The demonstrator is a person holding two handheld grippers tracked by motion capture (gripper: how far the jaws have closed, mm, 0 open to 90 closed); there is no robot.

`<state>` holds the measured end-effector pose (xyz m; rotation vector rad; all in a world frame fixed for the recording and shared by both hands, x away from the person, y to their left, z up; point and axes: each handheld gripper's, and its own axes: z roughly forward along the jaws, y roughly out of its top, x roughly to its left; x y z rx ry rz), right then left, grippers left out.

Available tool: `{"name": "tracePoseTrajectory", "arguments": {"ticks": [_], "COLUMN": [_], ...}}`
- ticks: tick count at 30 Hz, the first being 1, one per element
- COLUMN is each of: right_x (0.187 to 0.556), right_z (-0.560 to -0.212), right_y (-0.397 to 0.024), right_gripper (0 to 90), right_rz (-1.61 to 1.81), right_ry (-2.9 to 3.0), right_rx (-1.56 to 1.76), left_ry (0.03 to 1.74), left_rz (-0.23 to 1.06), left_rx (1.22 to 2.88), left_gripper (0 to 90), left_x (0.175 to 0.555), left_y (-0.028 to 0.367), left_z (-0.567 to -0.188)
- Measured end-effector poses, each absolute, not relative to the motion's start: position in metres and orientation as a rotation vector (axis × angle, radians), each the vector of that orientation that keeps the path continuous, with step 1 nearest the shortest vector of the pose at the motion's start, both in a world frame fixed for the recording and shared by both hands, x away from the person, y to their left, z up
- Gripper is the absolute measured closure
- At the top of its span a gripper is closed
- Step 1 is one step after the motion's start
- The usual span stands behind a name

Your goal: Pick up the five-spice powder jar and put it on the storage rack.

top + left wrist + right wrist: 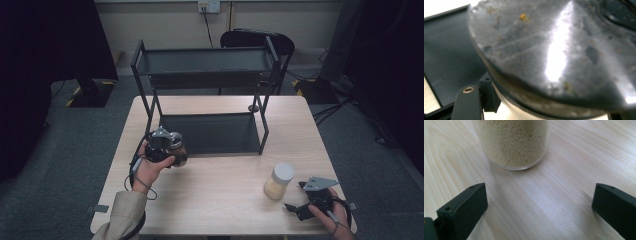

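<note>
My left gripper (170, 149) is shut on a jar with a dark metal lid (544, 50) and brownish contents (178, 151). It holds the jar just above the table, in front of the left corner of the black rack's lower shelf (210, 132). One black jaw shows at the lower left of the left gripper view, pressed to the jar's side. A second jar (279, 181), with a white lid and full of pale beige grains (515, 142), stands on the table at the right. My right gripper (539, 192) rests open just short of it, jaws wide apart and nothing between them.
The two-tier black metal rack has an empty upper shelf (207, 62). A small round object (253, 108) lies by its right rear leg. A dark chair (257, 40) stands behind the table. Bare wood table top (220, 190) lies between the two hands.
</note>
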<state>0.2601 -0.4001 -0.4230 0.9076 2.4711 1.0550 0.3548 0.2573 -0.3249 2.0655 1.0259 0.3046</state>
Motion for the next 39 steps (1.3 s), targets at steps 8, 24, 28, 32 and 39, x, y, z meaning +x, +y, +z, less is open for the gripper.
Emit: {"name": "tracePoseTrajectory", "arguments": {"ticks": [8,24,28,32,39], "right_x": [0.26,0.26,0.26,0.26,0.26], "right_z": [-0.423,-0.423,-0.423,-0.423,-0.423], "right_y": [-0.4,-0.4,-0.4,-0.4,-0.4], "right_gripper": [0.0,0.0,0.0,0.0,0.0], "right_rz": [1.055,1.055,1.055,1.055,1.055], "right_ry": [2.471,2.471,2.472,2.471,2.471], "right_rx": [0.908,0.908,0.908,0.908,0.908], "left_ry": [1.006,0.971,0.961,0.957,0.956], "left_rz": [0.314,0.312,0.31,0.307,0.326], "left_rx": [2.083,2.098,2.091,2.087,2.103], "left_gripper": [29.6,29.7,29.7,29.7,29.7], "left_x": [0.365,0.38,0.383,0.386,0.391], "left_y": [0.251,0.245,0.244,0.243,0.242], "left_z": [-0.307,-0.27,-0.262,-0.256,-0.241]}}
